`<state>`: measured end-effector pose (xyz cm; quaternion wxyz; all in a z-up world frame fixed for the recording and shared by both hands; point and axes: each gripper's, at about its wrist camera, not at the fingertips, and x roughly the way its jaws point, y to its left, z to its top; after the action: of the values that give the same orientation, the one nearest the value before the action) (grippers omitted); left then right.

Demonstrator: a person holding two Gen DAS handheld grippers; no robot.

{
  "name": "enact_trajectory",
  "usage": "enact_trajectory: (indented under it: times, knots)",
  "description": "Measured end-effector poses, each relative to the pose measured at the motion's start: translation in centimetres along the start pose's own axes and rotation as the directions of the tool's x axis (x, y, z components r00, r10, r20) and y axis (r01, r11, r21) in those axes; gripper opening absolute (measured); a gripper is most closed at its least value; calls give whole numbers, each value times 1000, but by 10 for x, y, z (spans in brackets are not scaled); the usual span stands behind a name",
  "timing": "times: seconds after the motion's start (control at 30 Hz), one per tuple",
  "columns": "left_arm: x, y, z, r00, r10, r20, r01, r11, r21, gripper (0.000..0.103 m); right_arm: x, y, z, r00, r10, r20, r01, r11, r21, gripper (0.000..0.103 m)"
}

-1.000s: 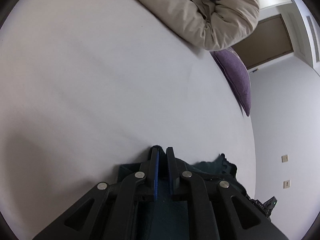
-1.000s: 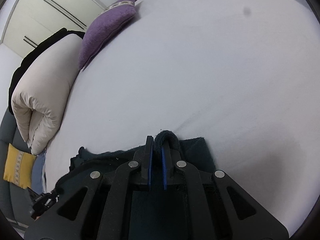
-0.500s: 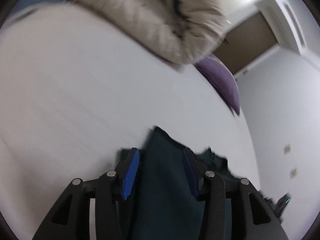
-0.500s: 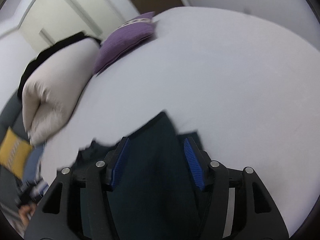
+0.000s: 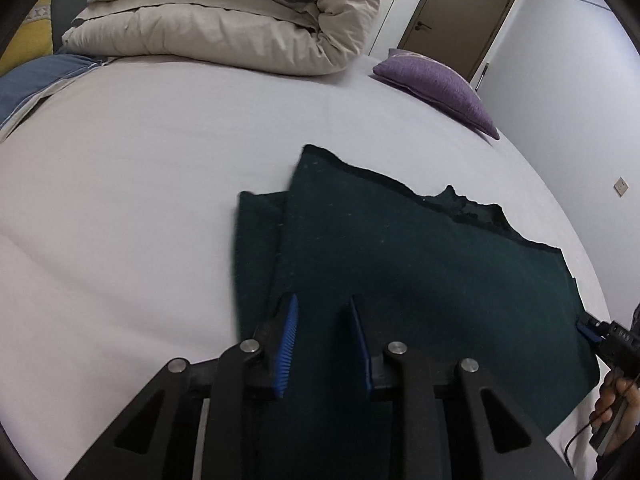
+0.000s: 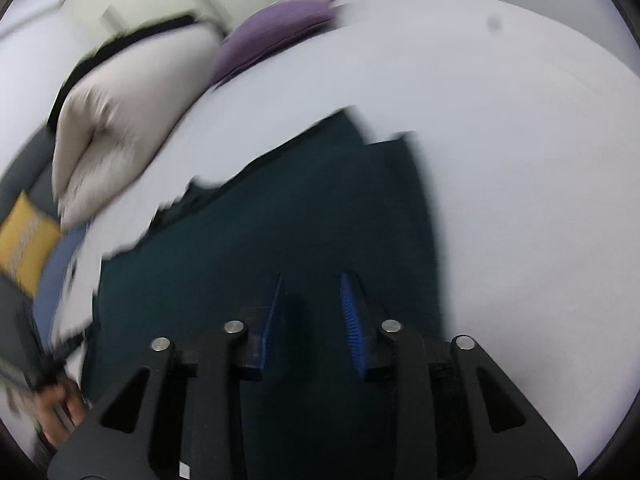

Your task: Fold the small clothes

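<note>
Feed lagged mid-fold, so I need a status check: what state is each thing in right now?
Left claw: open, empty, above the cloth.
Right claw: open, empty, above the cloth.
Dark green garment: folded over itself, flat on the bed.
Beige duvet: rolled up.
Door: shut.

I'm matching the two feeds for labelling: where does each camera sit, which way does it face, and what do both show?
Left wrist: on the left gripper, jaws open, low over the dark green garment, facing across the bed to the rolled duvet and door; the person's right hand at the edge.
Right wrist: on the right gripper, open, blurred, looking along the garment; the left hand at lower left.
Shared: garment, bed, duvet, purple cushion.
</note>
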<state>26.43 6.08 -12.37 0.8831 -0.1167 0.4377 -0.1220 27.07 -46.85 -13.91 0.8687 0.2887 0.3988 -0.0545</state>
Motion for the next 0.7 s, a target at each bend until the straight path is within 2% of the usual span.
enact_trajectory:
  times: [0.07, 0.13, 0.23, 0.3, 0.4, 0.43, 0.47, 0.53, 0.6, 0.7]
  knots:
    - [-11, -1, -4, 1000, 26, 12, -26, 1000, 2, 29, -12, -11, -2, 999, -11, 37, 8, 997, 71, 28]
    - [-27, -15, -10, 997, 57, 55, -59, 997, 39, 34, -23, -5, -11, 998, -2, 58, -4, 995, 103, 31]
    - [-36, -51, -22, 996, 55, 74, -65, 987, 145, 38, -30, 36, -34, 986, 163, 18, -164, 986, 35, 31]
    - [-32, -76, -36, 993, 96, 67, -108, 969, 220, 39, -18, 74, -49, 960, 271, -69, -273, 961, -29, 31]
    - [-14, -86, -49, 989, 149, 5, -146, 956, 254, 42, 13, 120, -82, 888, 406, -216, -423, 905, -39, 31]
    - [-8, -85, -52, 987, 162, -9, -154, 955, 255, 44, 28, 129, -94, 862, 423, -278, -449, 893, -30, 31]
    - [-8, -83, -53, 987, 161, 2, -156, 956, 248, 45, 37, 132, -104, 855, 415, -312, -444, 896, -25, 31]
    - [-8, -81, -51, 987, 161, -7, -154, 956, 249, 47, 56, 129, -121, 858, 376, -349, -408, 913, -20, 29]
    - [-6, -81, -50, 987, 163, -11, -155, 953, 260, 48, 57, 113, -120, 848, 428, -312, -443, 896, 24, 29]
    - [-6, -80, -51, 986, 166, -8, -158, 952, 264, 49, 44, 76, -111, 880, 418, -227, -409, 908, 86, 29]
